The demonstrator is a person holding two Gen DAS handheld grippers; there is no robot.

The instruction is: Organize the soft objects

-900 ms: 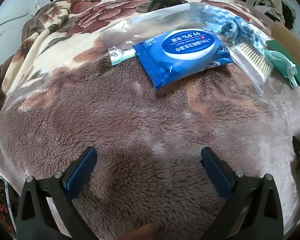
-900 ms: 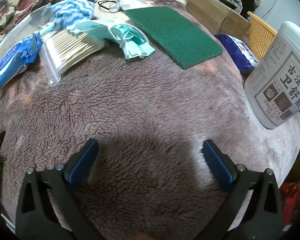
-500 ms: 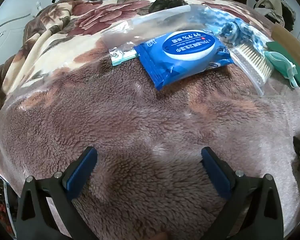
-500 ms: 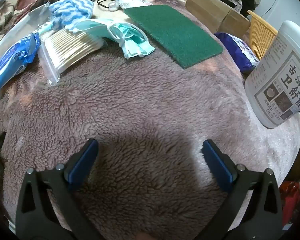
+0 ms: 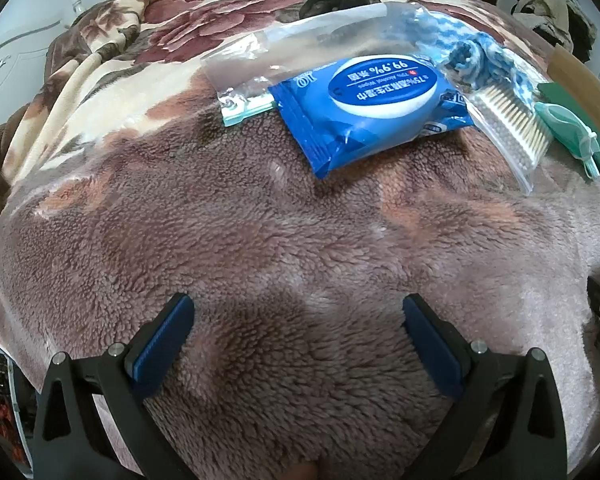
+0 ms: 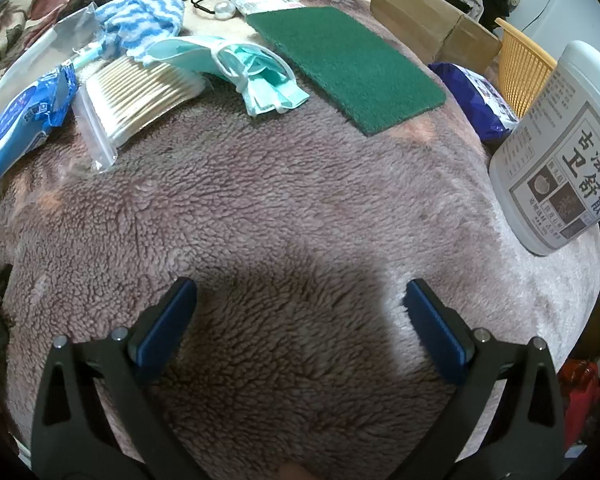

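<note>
Fleecy brown blanket (image 5: 260,248) covers a bed, with a flowered quilt and room clutter at the far edge.

Left wrist view: the left claw (image 5: 298,322) hovers over bare fleece, its blue pads wide apart with nothing between them. A blue wet-wipe pack (image 5: 374,106) lies at about 12 to 1 o'clock from the claw, well apart, its long axis running from lower left to upper right. It rests partly on a clear plastic bag (image 5: 284,50). Further round, at about 2 o'clock, sits a bag of cotton swabs (image 5: 508,128), with a blue striped cloth (image 5: 480,58) behind it.

Right wrist view: the right claw (image 6: 300,298) also hangs over empty fleece, pads spread wide and holding nothing. A crumpled green face mask (image 6: 256,76) lies at 12 o'clock, well apart. A green scouring pad (image 6: 348,64) lies at 1 o'clock, long axis slanting from upper left to lower right. The cotton swabs are at 11 o'clock, the wipe pack far out at 10. A white tub (image 6: 560,152) leans at 2 o'clock.

Judging by these bearings, the wipe pack suits the left claw; the mask and pad suit the right.
</note>
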